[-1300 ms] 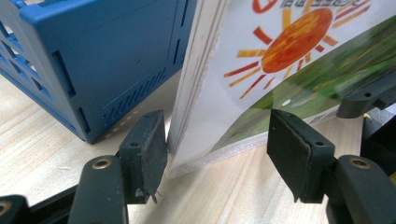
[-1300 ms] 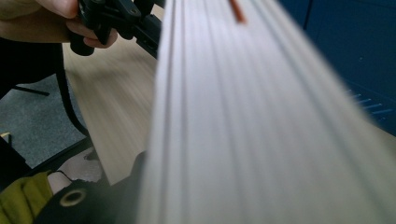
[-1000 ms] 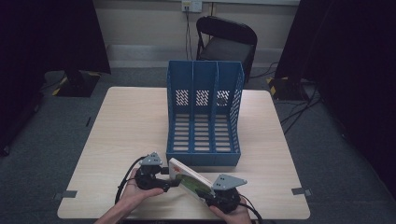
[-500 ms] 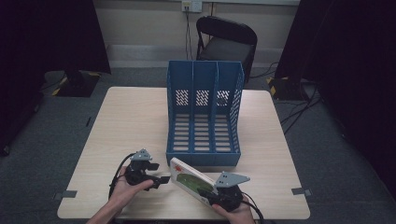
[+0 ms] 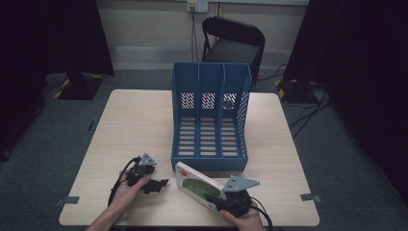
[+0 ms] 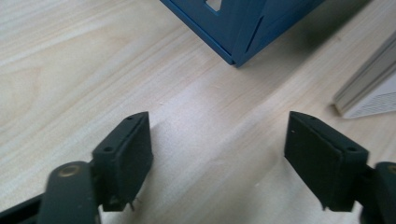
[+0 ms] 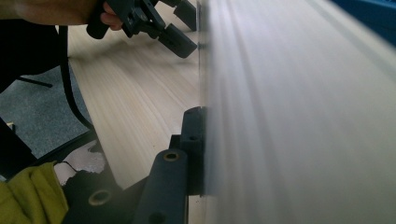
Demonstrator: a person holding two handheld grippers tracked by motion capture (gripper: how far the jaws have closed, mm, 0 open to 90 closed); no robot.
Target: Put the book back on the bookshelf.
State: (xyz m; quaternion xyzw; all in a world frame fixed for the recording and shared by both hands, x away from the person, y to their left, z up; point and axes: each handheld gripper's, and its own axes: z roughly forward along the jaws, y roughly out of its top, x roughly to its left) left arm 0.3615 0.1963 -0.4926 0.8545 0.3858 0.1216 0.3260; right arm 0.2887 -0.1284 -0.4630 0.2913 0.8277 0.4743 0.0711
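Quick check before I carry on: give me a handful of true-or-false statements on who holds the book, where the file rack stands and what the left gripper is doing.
1. The right gripper is clamped on the book. True.
2. The left gripper grips the book too. False: its jaws have just been opening and stand apart over bare table, nothing between them.
3. The book already stands in a slot of the blue file rack. False: it is in front of the rack, near the table's front edge.
4. The rack has three compartments, all without contents. True.
5. A black chair stands beyond the table. True.
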